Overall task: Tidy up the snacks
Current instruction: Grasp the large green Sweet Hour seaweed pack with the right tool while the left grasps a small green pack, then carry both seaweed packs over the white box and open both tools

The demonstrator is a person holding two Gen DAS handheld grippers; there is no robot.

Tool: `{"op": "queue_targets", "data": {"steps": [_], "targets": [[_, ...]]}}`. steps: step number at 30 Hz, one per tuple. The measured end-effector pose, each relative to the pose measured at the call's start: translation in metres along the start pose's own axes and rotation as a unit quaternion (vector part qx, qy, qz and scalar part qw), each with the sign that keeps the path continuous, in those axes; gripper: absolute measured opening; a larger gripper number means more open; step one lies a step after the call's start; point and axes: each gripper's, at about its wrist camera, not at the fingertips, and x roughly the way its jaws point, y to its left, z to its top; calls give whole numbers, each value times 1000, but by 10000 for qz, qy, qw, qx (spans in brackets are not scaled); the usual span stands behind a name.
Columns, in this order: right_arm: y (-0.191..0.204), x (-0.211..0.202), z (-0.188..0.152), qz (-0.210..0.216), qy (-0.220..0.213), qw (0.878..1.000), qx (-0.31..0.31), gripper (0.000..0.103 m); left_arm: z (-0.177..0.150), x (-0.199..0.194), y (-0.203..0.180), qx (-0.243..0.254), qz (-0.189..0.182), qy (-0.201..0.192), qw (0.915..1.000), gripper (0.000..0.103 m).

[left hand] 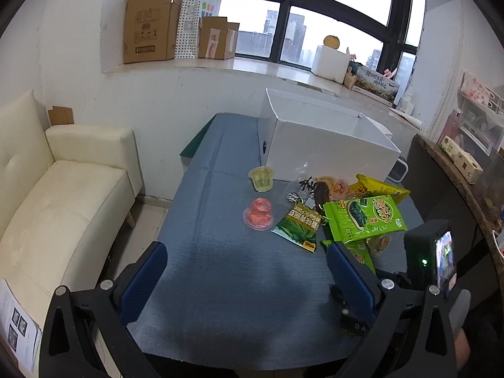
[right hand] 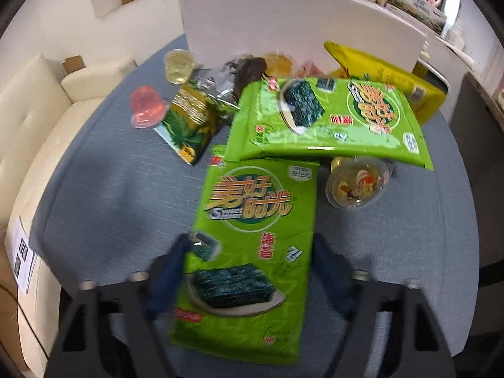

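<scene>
A pile of snacks lies on the blue-grey table (left hand: 226,267) in front of a white box (left hand: 327,145). My right gripper (right hand: 252,252) straddles a green seaweed pack (right hand: 252,252), its blue fingers at both long edges; the view is blurred and I cannot tell if they press it. A second green seaweed pack (right hand: 330,119) lies beyond it, also in the left wrist view (left hand: 365,217). A red jelly cup (left hand: 260,215), a yellow jelly cup (left hand: 261,179) and a green garlic-pea bag (left hand: 297,228) lie left of the pile. My left gripper (left hand: 245,267) is open over bare cloth.
A yellow bag (right hand: 387,75), a dark snack pouch (right hand: 239,75) and a printed-lid jelly cup (right hand: 356,186) sit in the pile. A cream sofa (left hand: 63,195) stands left of the table. Cardboard boxes (left hand: 151,22) line the windowsill. The right gripper's body (left hand: 431,258) is at the table's right.
</scene>
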Motion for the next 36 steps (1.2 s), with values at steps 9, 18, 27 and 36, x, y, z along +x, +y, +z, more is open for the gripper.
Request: {"op": "queue_targets", "data": {"steps": [9, 18, 27, 36], "targets": [[-23, -45, -29, 636, -218, 9953, -699, 72, 17, 13, -35, 877, -527, -274, 9944, 103], [-108, -109, -54, 311, -916, 9953, -18, 72, 30, 63, -131, 3159, -1706, -267, 9329, 103], [-159, -148, -75, 61, -1276, 9897, 648, 72, 27, 144, -173, 4772, -2308, 746, 8447, 103], [-165, -149, -77, 0, -1294, 9884, 793, 72, 25, 186, -181, 5230, -2345, 1221, 8103, 103]]}}
